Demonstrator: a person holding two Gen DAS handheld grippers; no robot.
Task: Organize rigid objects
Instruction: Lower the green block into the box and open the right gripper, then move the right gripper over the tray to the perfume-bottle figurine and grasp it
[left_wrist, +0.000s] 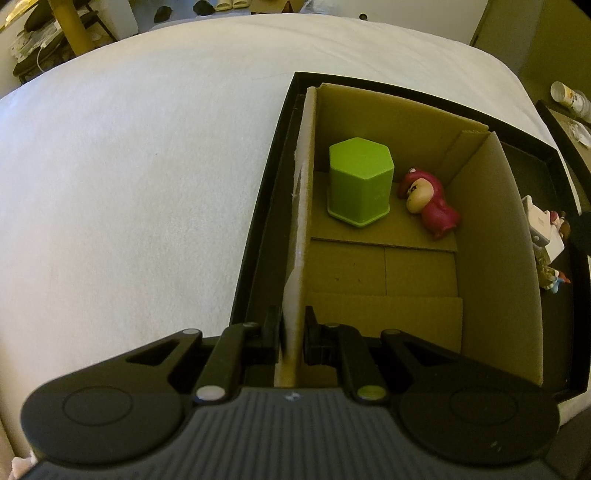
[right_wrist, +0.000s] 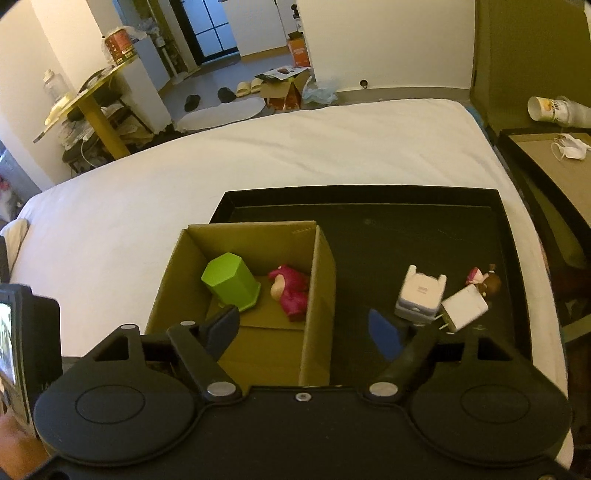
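An open brown cardboard box (right_wrist: 317, 295) sits in the left part of a shallow black rectangular tray (right_wrist: 369, 206), which rests on a white bed (right_wrist: 147, 184). Inside the box, near its far wall, a lime-green hexagonal plastic container (left_wrist: 359, 181) stands upright, and a magenta plush-like toy figure with a pale face (left_wrist: 430, 205) lies on its side just beside it. The left gripper (left_wrist: 291, 332) has its fingers narrowed and clamped on the near-left wall of the box. The right gripper (right_wrist: 308, 328) hovers over the box's right wall with its blue-padded fingers (right_wrist: 384, 338) spread wide and nothing between them. On the bare tray floor to the right lie a white boxy toy chair (right_wrist: 419, 295), a white plug-in charger cube (right_wrist: 463, 308) and a small doll figurine (right_wrist: 485, 282), close together.
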